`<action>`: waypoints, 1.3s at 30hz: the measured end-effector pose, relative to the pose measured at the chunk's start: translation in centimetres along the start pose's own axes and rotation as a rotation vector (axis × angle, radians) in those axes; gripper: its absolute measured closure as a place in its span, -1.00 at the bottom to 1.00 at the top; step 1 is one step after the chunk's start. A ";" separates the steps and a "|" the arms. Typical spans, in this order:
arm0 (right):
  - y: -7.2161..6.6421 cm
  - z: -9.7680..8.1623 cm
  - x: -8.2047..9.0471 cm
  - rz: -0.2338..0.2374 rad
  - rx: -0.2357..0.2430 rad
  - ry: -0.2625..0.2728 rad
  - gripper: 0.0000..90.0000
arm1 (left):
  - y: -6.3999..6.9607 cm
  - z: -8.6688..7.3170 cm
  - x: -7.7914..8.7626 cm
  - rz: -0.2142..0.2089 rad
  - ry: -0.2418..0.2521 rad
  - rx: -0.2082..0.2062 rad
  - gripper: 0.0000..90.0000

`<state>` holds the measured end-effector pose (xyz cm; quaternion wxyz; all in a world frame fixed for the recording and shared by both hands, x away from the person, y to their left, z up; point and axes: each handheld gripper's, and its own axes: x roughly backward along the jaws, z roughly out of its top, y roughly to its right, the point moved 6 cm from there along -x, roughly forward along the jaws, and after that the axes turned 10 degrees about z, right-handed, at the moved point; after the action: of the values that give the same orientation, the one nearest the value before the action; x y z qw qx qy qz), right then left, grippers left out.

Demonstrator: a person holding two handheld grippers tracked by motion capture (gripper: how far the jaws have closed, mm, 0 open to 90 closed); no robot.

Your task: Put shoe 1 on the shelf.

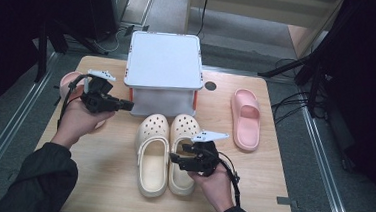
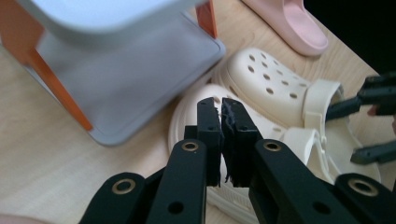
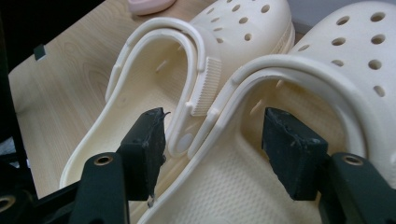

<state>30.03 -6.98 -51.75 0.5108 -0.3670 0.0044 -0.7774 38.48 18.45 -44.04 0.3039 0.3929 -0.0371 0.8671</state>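
Two cream clogs lie side by side at the table's middle, the left clog (image 1: 152,158) (image 3: 135,88) and the right clog (image 1: 185,128) (image 3: 336,56), toes toward the far side. My right gripper (image 1: 180,153) (image 3: 217,135) is open over their heels. One jaw hangs over each clog's inside, and between the jaws are the clogs' adjoining walls and strap ends, with no pad pressing on them. My left gripper (image 1: 128,104) (image 2: 220,105) is shut on nothing. It hovers left of the clogs, in front of the stand, pointing right.
A grey stand (image 1: 164,59) (image 2: 130,84) with orange legs sits behind the clogs. A pink slide (image 1: 245,117) (image 2: 289,18) lies at the right. Another pink slide (image 1: 69,80) lies at the left, partly hidden behind the left hand. Bare wood lies near the front edge.
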 end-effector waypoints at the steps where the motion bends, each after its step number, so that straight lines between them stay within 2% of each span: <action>1: -0.1 0.0 -0.1 -0.006 0.001 0.000 -0.13 | -0.1 0.5 0.1 0.006 -0.002 -0.007 0.92; 5: -0.2 -0.1 -0.4 -0.020 -0.003 0.004 -0.19 | -0.7 2.9 0.5 0.010 0.006 -0.002 0.92; 9: -0.3 0.1 -0.7 -0.035 -0.016 0.017 -0.22 | -1.4 4.7 0.6 0.028 0.003 -0.018 0.92; 15: -0.5 0.5 -1.9 -0.070 -0.032 0.026 -0.32 | -2.1 6.3 -0.4 0.061 -0.031 -0.037 0.92; 21: -0.4 0.8 -3.1 -0.093 -0.080 0.031 -0.36 | -2.9 6.8 -1.6 0.078 -0.048 -0.040 0.91; 27: -0.2 1.1 -3.8 -0.145 -0.088 0.019 -0.36 | -3.4 6.8 -2.0 0.074 -0.040 -0.030 0.92; 30: -0.2 1.1 -4.2 -0.189 -0.065 0.011 -0.36 | -3.4 6.7 -2.0 0.077 -0.037 -0.031 0.93; 33: -0.3 1.0 -4.7 -0.230 -0.044 -0.005 -0.32 | -3.3 6.7 -2.0 0.089 -0.036 -0.042 0.94; 35: -0.3 0.7 -5.1 -0.238 -0.065 -0.019 -0.25 | -3.3 6.7 -2.0 0.093 -0.036 -0.041 0.95; 37: -0.2 0.6 -5.1 -0.262 -0.060 -0.022 -0.17 | -3.3 6.7 -2.0 0.097 -0.038 -0.045 0.96; 39: -0.1 0.5 -5.1 -0.252 -0.072 -0.022 -0.10 | -3.3 6.7 -2.0 0.099 -0.037 -0.048 0.96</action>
<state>31.30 -2.67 -54.18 0.3955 -0.3914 -0.0195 -0.8306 45.73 18.12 -41.41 0.2693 0.3992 -0.0829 0.8725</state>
